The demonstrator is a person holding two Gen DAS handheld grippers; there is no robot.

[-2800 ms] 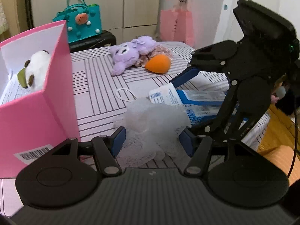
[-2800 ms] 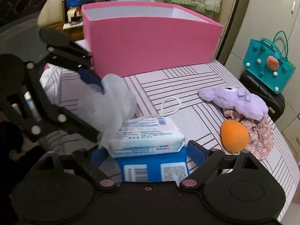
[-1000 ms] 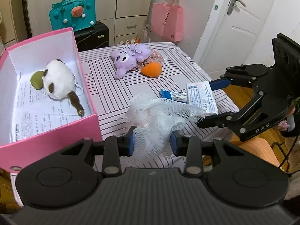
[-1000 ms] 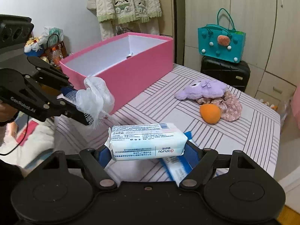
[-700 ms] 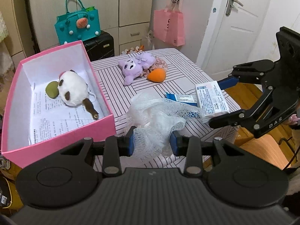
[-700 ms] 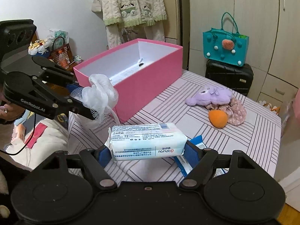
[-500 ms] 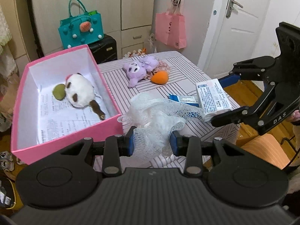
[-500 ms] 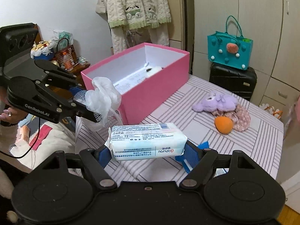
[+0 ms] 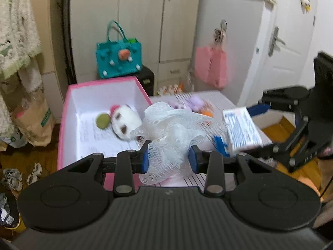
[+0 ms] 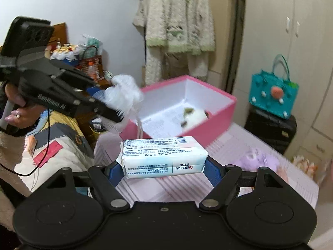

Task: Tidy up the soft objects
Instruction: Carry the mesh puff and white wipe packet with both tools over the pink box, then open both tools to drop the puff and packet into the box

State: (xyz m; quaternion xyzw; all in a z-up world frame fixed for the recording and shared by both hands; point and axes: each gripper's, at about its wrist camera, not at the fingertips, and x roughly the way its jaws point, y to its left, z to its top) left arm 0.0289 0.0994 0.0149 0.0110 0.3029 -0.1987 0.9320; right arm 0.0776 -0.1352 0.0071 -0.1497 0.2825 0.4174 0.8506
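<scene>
My left gripper [image 9: 168, 159] is shut on a white mesh bath puff [image 9: 174, 133], held in the air near the pink box's [image 9: 64, 112] near corner. My right gripper [image 10: 163, 169] is shut on a white pack of tissues [image 10: 163, 156], its blue pads pressed on both ends, above the striped table [image 10: 166, 189]. In the left wrist view that pack [image 9: 241, 132] hangs at the right in the other gripper. In the right wrist view the puff [image 10: 124, 93] hangs at the left, over the box's near end. A white plush toy [image 9: 124, 120] lies inside the box.
A purple plush [image 10: 258, 159] and an orange sponge [image 9: 205, 112] lie on the table's far part. A blue pack [image 9: 218, 141] lies on the table. A teal bag [image 9: 118, 56] stands on a black case, and a pink bag [image 9: 210, 66] hangs by the door.
Both grippers have risen with their loads and drawn back from the table. The pink box now sits closer to the middle of both views. Both grips are unchanged.
</scene>
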